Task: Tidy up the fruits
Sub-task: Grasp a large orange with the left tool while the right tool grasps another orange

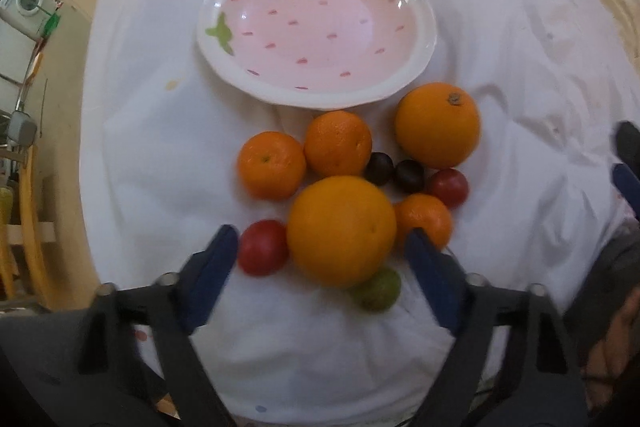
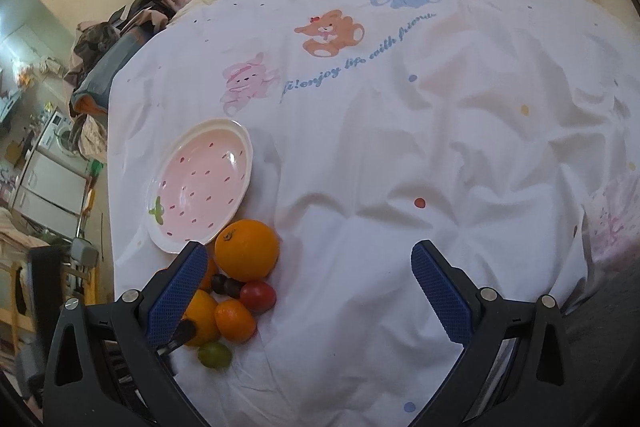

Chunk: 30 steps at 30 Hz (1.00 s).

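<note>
Right now the fruits sit bunched on the white sheet (image 1: 500,167) just in front of the pink strawberry dish (image 1: 416,75), none in it. Left gripper (image 1: 320,247) hangs over the pile w/ jaws apart, big orange (image 1: 341,230) and red fruit (image 1: 262,247) between the pads, nothing pinched. Right gripper (image 2: 308,263) is spread wide over bare sheet, fruit beside its left finger.

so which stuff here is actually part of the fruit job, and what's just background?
Job:
- strawberry plate, empty
- oranges
- red fruits
- dark fruits
- green fruit
- left gripper, open over the pile
- right gripper, open

Background:
- printed cloth
- clothes heap
- white appliances
</note>
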Tool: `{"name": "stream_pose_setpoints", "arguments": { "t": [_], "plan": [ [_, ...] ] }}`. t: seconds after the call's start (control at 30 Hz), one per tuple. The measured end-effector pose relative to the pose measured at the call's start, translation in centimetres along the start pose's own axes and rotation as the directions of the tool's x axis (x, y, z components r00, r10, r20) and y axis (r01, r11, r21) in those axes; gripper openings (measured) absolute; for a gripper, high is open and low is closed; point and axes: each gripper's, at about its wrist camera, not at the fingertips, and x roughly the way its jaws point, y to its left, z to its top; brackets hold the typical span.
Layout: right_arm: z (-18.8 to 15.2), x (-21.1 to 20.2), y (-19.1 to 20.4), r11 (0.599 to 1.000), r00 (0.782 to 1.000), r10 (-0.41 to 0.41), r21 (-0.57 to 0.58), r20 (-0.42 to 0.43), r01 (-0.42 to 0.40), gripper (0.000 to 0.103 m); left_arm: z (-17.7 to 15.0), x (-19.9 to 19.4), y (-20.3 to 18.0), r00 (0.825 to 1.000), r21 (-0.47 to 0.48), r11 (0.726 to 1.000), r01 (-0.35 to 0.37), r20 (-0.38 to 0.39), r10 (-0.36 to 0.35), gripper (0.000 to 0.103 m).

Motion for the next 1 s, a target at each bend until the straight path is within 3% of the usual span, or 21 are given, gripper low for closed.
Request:
{"name": "stream_pose_setpoints", "arguments": {
  "t": [0.07, 0.33, 0.4, 0.6, 0.77, 1.0],
  "plan": [
    [0.1, 0.1, -0.3, 1.000, 1.000, 0.003, 0.014, -0.008, -0.003, 0.103, 0.4, 1.1, -0.2, 0.998, -0.006, 1.000, -0.005, -0.058, 0.005, 0.079],
    [0.1, 0.4, -0.2, 1.000, 1.000, 0.003, 0.007, -0.019, -0.003, 0.103, 0.7, 1.0, -0.4, 0.997, 0.004, 1.000, 0.011, -0.072, -0.011, 0.069],
    [0.1, 0.5, -0.2, 1.000, 1.000, 0.003, 0.008, -0.022, -0.003, 0.103, 0.8, 0.7, -0.6, 0.996, -0.007, 0.999, 0.037, -0.078, -0.038, 0.059],
    [-0.1, 0.6, 0.1, 1.000, 1.000, -0.004, -0.004, -0.025, 0.004, 0.103, 1.2, 0.6, -1.1, 0.995, -0.032, 0.999, 0.043, -0.088, -0.045, 0.056],
    [-0.1, 0.4, 0.1, 1.000, 1.000, -0.017, -0.013, -0.013, 0.017, 0.103, 0.5, -0.4, -0.1, 0.996, -0.042, 0.996, 0.076, -0.050, -0.078, 0.050],
    [-0.3, 0.1, -0.1, 1.000, 1.000, -0.017, -0.007, -0.004, 0.017, 0.103, 0.0, -5.7, 2.7, 0.987, -0.093, 0.983, 0.157, 0.054, -0.152, 0.050]
  ]
}}
